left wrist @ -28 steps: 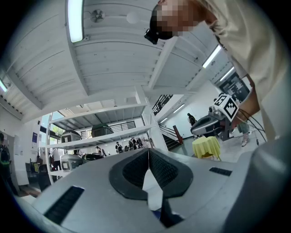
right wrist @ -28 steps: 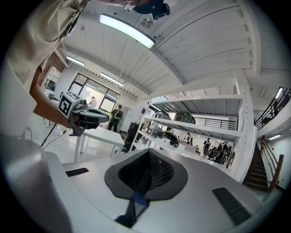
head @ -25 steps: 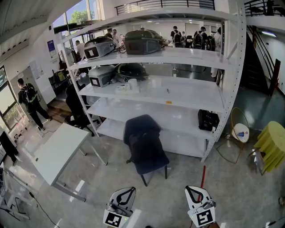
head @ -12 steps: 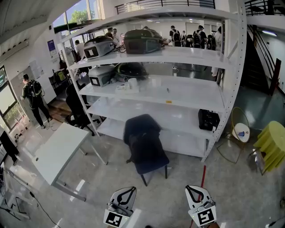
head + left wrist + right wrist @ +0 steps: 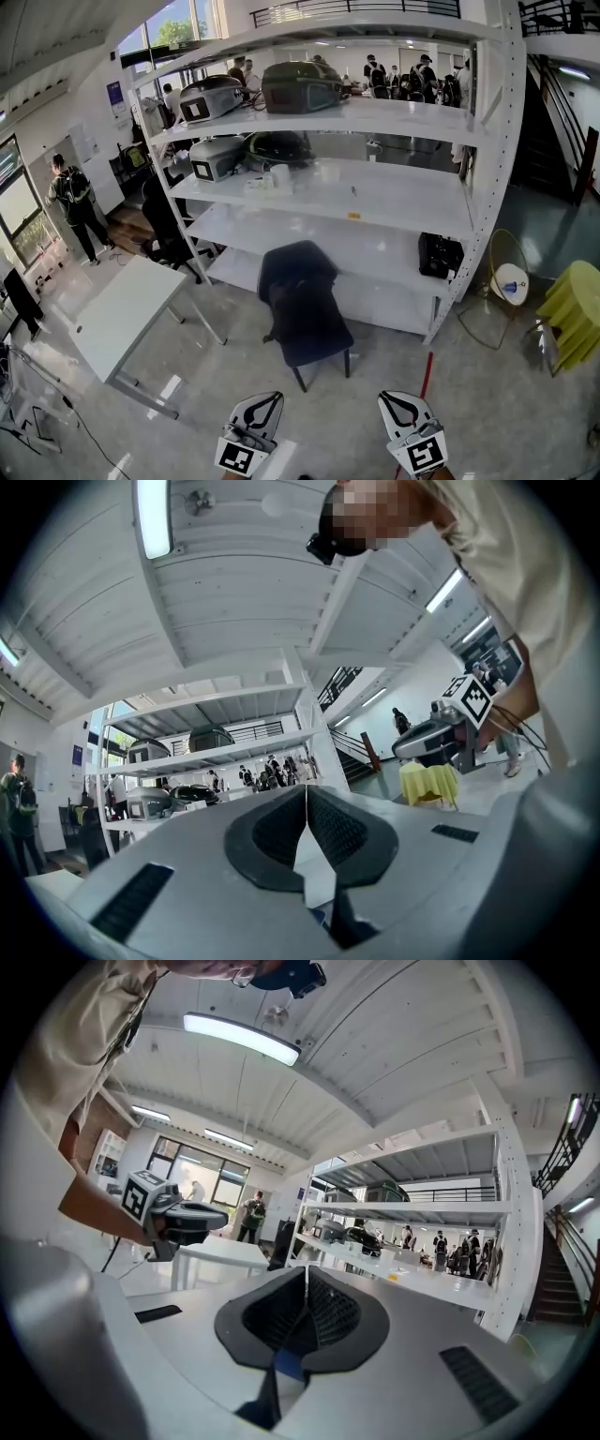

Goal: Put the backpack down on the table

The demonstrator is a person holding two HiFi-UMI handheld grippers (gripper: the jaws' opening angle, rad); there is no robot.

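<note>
A dark backpack-like bundle [image 5: 298, 286] sits on a dark chair [image 5: 316, 342] in front of the white shelving, far ahead of both grippers. The white table [image 5: 122, 314] stands to the left of the chair. At the head view's bottom edge my left gripper [image 5: 265, 405] and right gripper [image 5: 396, 405] are held level, side by side, pointing towards the chair. Both are shut with nothing between the pads. The left gripper view shows its jaws [image 5: 306, 789] pressed together, and the right gripper view shows the same [image 5: 307, 1274].
Tall white shelving [image 5: 375, 202] holds grey machines, small items and a black bag [image 5: 438, 253]. A yellow-covered stool [image 5: 574, 305] stands at the right. A person [image 5: 73, 202] walks at the far left, with more people behind the shelves. Bare floor lies between me and the chair.
The person at the far left has stepped a little to the right. My right gripper has drifted slightly left in the head view. Both grippers remain shut.
</note>
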